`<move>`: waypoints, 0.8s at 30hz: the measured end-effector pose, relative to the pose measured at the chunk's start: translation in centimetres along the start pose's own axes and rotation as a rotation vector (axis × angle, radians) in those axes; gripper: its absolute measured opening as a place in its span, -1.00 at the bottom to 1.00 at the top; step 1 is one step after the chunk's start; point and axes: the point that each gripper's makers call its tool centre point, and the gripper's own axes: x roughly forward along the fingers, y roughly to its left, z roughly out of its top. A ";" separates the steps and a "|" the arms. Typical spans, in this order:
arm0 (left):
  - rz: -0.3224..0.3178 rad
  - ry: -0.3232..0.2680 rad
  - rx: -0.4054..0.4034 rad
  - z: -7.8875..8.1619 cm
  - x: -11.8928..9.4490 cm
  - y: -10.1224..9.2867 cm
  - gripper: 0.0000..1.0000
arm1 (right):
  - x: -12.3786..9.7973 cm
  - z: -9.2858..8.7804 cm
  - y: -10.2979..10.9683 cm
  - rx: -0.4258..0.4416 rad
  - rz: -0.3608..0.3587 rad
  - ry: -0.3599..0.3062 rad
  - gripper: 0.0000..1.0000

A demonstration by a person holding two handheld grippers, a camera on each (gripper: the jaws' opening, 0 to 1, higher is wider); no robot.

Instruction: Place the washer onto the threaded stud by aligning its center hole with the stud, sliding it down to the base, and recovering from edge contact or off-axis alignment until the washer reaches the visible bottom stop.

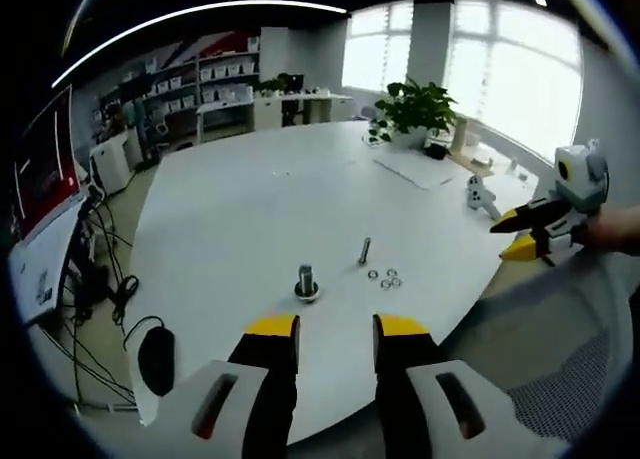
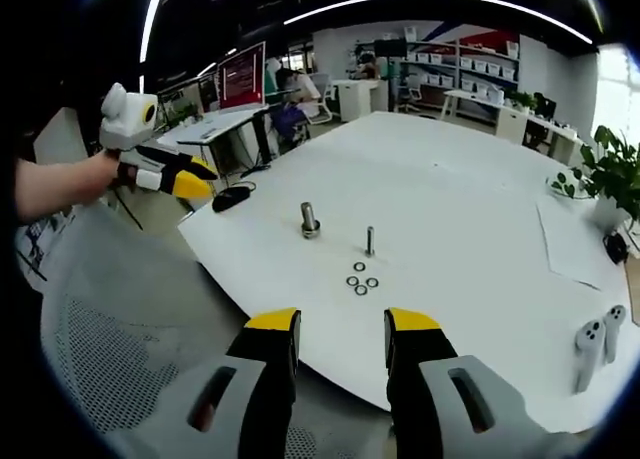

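On the white round table (image 1: 250, 199) a thick stud (image 1: 306, 282) stands upright on a wide base, with a thinner threaded stud (image 1: 365, 250) to its right. Several small washers (image 1: 385, 277) lie flat in a cluster near the thin stud. My left gripper (image 1: 336, 329) hovers open and empty over the table's near edge, short of the studs. In the right gripper view the thick stud (image 2: 310, 219), thin stud (image 2: 370, 241) and washers (image 2: 361, 281) lie ahead of my right gripper (image 2: 342, 324), which is open and empty, off the table edge (image 2: 470, 179).
Each hand-held gripper shows in the other's view: the right gripper (image 1: 540, 229) and the left gripper (image 2: 165, 174). White controllers (image 2: 590, 344) and a potted plant (image 1: 412, 107) sit far across the table. A black mouse (image 1: 155, 359) lies at the edge. A mesh chair (image 2: 110, 349) stands below.
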 end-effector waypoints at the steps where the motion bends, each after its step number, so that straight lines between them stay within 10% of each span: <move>1: -0.002 0.002 0.002 -0.1 -0.2 0.0 -0.47 | 0.0 -0.1 0.0 -0.003 -0.002 0.004 -0.28; 24: -0.035 -0.015 -0.019 -1.7 -2.7 0.6 -0.45 | 0.1 -0.7 -0.9 0.003 -0.047 0.047 -0.28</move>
